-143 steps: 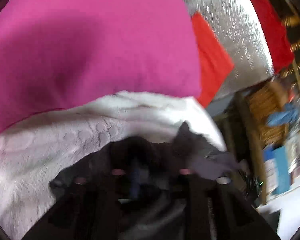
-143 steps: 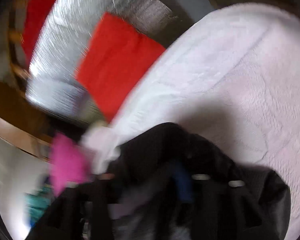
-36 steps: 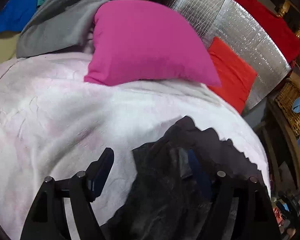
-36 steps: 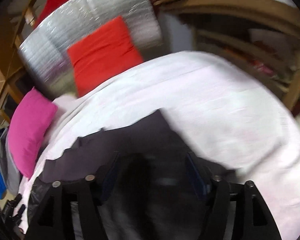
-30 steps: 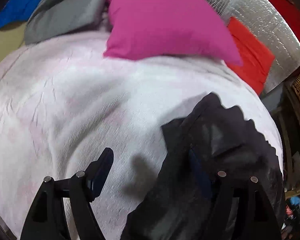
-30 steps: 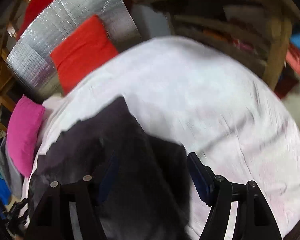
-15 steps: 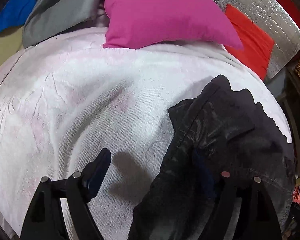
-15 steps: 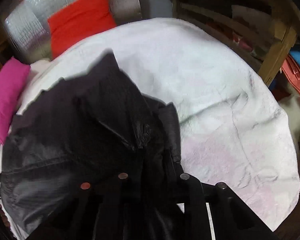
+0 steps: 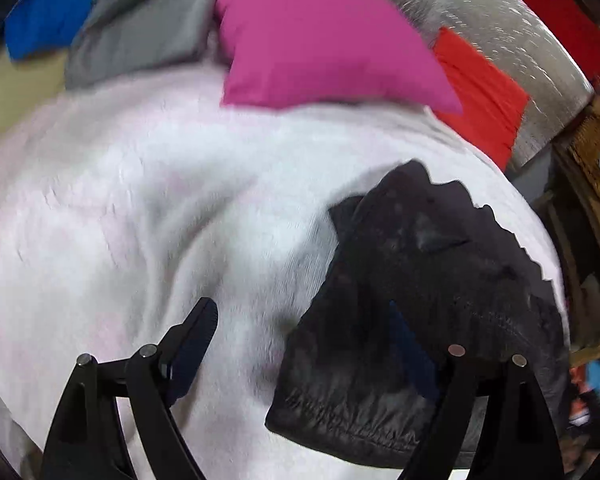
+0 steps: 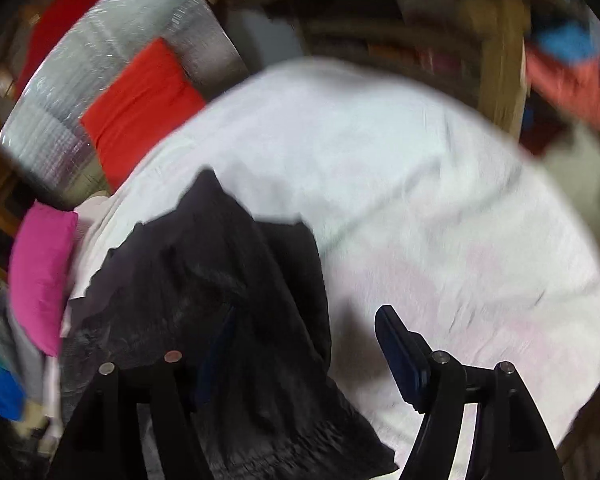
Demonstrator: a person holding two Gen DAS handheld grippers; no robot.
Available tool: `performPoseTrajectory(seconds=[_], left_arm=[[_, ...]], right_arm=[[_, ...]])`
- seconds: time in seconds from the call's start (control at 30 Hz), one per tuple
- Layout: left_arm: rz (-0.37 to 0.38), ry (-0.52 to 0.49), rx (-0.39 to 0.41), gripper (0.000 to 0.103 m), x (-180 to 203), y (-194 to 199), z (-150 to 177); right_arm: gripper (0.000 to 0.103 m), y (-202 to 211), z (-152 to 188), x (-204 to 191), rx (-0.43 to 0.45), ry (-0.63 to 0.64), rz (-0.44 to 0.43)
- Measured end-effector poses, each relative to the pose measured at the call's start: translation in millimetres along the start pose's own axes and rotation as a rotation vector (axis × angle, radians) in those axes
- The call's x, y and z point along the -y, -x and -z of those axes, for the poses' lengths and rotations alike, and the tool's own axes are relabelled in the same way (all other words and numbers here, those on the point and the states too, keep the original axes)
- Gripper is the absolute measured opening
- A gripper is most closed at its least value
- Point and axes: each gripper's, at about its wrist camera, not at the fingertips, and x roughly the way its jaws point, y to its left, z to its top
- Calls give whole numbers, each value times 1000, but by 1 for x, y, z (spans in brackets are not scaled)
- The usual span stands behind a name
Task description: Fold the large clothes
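Black garment folded near bed right edge; wide bare bedspread leftward. Left hand-held gripper and right hand-held gripper both just opening, jaws wide, gripping nothing.

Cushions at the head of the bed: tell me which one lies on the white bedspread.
The pink cushion: its lower edge overlaps the white bedspread. The red-orange cushion is off it, up against the silver foil panel.

I read: black garment lower hem cut by frame edge | right gripper left pad lost against dark cloth | shelf contents motion-blurred, unidentifiable.
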Motion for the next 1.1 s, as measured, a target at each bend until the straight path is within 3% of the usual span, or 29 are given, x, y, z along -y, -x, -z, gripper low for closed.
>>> performPoseTrajectory(seconds=[0.07,0.13,0.3,0.4,0.57,0.83,0.9,0.97,1.03,1.1], left_arm=[[55,60,-40,86,-10,-7,-1],[113,116,-80,86,-19,-14,-1],[272,133,-203,86,-11,-35,5],[331,126,-250,86,-2,-44,10],[362,89,-238,87,13,-51,7],[406,117,-229,90,30,-68,2],[402,88,-219,88,37,-69,2],[400,82,-214,88,42,-71,2],[376,96,-204,64,43,-72,1],[375,120,-200,55,40,-74,0]], right_arm=[[74,-18,-1,8,-92,-36,-112],[74,-30,2,12,-143,-61,-157],[78,-40,11,-2,-142,-29,-157],[80,-40,16,-14,-129,14,-133],[74,-46,14,-19,-91,62,-93],[74,-50,18,-23,-57,93,-57],[71,-49,18,-26,-47,107,-49],[62,-47,19,-30,-30,123,-46],[54,-41,19,-33,-2,141,-43],[54,-41,20,-39,9,157,-20]])
